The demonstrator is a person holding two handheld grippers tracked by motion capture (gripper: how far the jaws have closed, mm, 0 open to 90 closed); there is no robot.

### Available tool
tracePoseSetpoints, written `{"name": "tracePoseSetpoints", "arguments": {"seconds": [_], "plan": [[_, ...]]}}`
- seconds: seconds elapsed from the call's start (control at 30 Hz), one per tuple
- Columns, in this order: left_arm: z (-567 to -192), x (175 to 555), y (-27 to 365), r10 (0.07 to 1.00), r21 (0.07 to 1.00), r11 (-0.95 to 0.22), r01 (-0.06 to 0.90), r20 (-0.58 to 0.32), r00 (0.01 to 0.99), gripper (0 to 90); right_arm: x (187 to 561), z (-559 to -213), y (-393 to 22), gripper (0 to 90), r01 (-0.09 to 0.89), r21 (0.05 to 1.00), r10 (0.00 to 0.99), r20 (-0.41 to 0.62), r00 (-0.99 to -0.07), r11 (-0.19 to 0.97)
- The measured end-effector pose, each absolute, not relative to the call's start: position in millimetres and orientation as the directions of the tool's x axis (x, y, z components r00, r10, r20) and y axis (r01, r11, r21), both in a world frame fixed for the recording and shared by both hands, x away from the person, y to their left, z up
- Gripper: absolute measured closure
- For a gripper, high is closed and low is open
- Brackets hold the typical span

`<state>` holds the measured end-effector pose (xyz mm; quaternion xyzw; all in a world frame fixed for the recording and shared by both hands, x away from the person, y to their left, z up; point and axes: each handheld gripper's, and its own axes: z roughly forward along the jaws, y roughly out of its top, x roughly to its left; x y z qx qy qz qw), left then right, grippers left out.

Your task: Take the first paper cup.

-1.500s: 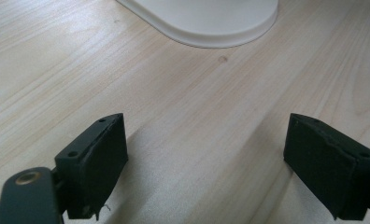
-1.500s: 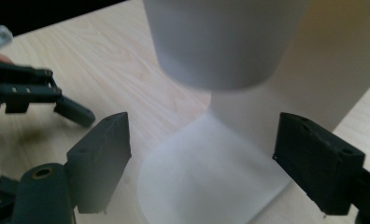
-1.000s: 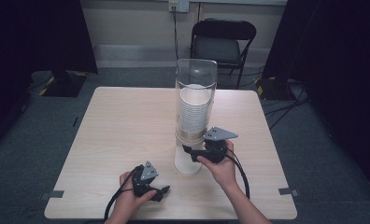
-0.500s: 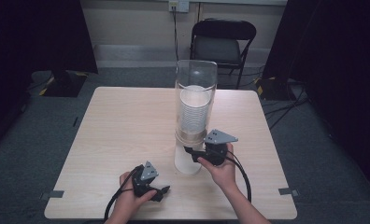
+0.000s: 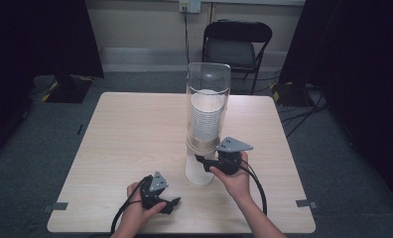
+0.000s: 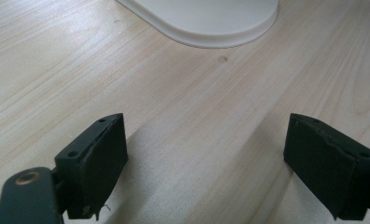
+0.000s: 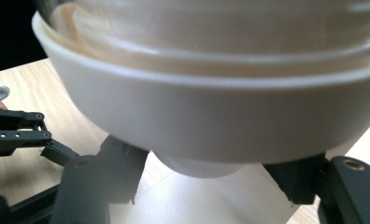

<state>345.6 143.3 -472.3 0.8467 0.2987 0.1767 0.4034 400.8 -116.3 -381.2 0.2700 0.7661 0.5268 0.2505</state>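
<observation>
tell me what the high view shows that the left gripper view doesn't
High view: a clear tube holding stacked cups, and a chair behind the table. Left gripper view: wood grain close up between the open jaws, with a small dark spot. Both: the table, the left gripper, the tube's white base.

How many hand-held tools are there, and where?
2. The left tool sits open near the table's front edge; the right tool, jaws just opening, flanks the white part under the cup dispenser.
</observation>
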Motion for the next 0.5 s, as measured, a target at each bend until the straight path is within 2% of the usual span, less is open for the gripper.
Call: {"name": "tracePoseSetpoints", "arguments": {"seconds": [0.17,0.5], "plan": [[-471.7,345.4,143.5,0.65,0.784,-0.502,0.366,0.062,0.758,13.1,400.0,-378.4,-114.6,28.5,0.145,0.952,0.684,-0.083,-0.725,0.27],[-472.3,345.6,143.3,0.648,0.789,-0.496,0.363,0.058,0.759,13.1,402.2,-383.3,-114.6,35.3,0.119,0.958,0.683,-0.096,-0.724,0.261]]}}
